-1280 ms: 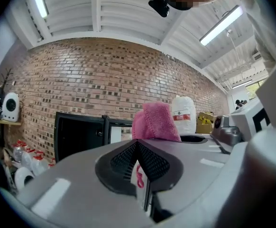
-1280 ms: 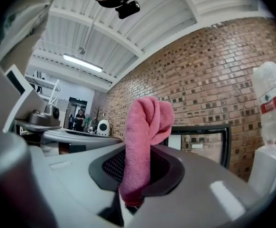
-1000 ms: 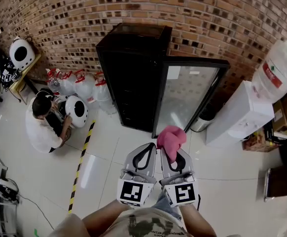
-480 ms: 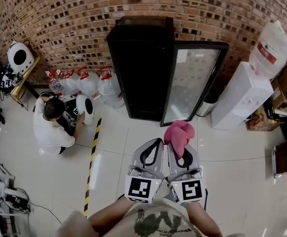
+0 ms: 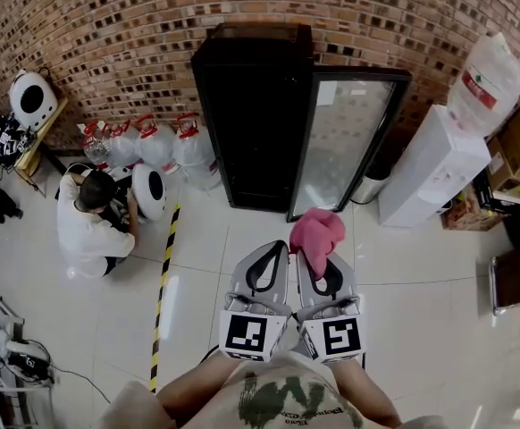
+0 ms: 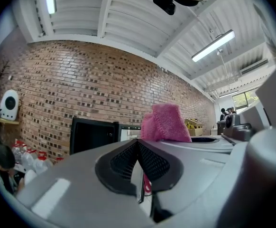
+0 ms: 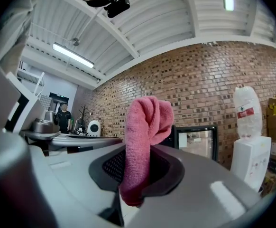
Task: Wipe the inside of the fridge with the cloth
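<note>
Cloth (image 5: pixel 318 231) clamped in right gripper (image 5: pixel 321 263) jaws; fridge (image 5: pixel 251 123) interior dark.

grey left claw (image 5: pixel 280 248), grey right claw (image 5: pixel 306 259), square-marker cubes (image 5: pixel 247 336).

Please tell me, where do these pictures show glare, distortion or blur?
Head view: the brick wall bows from wide-angle distortion, and the fridge door glass carries pale reflections. Left gripper view: the corners are dark, and a ceiling lamp is overexposed. Right gripper view: the cloth is sharp, while the nearest foreground is soft.
</note>
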Tool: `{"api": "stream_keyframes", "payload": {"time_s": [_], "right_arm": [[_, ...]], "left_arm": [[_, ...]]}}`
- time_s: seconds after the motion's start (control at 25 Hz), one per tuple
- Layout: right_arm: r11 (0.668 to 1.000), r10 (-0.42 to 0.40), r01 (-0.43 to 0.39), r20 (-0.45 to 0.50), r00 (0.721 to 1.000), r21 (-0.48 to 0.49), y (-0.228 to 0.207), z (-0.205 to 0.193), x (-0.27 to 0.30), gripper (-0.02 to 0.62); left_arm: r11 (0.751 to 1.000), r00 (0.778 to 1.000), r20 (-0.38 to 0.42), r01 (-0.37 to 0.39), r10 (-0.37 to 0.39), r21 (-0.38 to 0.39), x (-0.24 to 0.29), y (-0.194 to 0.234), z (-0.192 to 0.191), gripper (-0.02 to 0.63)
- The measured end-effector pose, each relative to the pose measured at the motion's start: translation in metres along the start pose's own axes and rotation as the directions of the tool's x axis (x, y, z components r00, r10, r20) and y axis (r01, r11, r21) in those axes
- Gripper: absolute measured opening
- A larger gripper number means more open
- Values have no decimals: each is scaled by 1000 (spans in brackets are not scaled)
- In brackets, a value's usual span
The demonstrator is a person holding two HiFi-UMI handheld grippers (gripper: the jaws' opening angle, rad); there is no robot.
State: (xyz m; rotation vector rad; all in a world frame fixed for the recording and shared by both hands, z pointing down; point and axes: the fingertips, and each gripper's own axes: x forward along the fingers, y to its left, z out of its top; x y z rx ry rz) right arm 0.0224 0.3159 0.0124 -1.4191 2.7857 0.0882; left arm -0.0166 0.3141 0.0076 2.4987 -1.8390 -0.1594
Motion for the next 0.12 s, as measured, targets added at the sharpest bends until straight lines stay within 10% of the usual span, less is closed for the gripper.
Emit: {"api": "stream_keyframes", "payload": {"time_s": [0.12], "right_arm": [[1000, 3, -3, -3, 1000, 8, -3, -5, -5, 60]], "left_arm": [[1000, 1000, -7, -1, 1, -1, -1, -5, -6, 6]]}}
